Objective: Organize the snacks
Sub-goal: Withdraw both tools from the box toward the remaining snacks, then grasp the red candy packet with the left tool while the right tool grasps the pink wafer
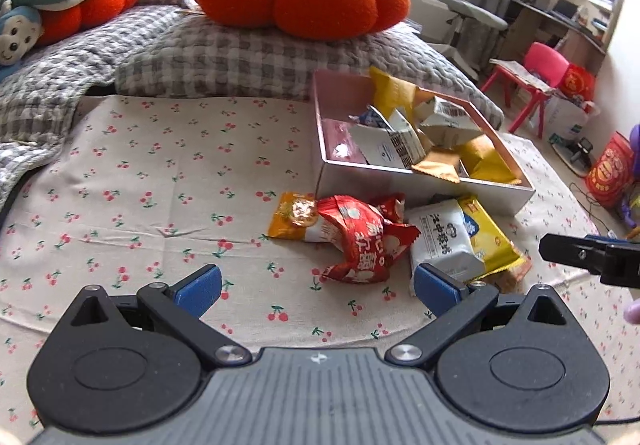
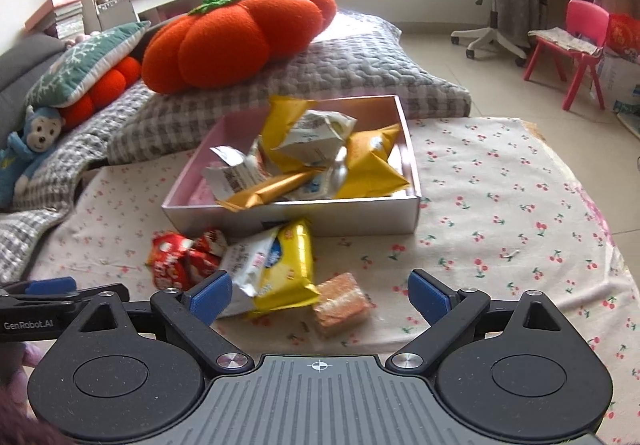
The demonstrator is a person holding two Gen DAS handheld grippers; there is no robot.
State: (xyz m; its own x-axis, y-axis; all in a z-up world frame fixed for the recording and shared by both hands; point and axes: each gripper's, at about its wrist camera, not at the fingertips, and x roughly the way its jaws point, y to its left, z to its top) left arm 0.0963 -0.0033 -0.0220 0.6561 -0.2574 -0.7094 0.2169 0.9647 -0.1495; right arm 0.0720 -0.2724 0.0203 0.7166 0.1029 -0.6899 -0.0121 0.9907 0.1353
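1 box (image 2: 280,215); 5 loose snack pkts (image 2: 280,265) on cloth (image 2: 500,205).

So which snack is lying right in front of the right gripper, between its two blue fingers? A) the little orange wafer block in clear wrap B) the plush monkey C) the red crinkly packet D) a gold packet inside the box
A: in the right wrist view the orange wafer block lies on the cherry cloth between the open fingers of the right gripper; the red packet sits off to the left.
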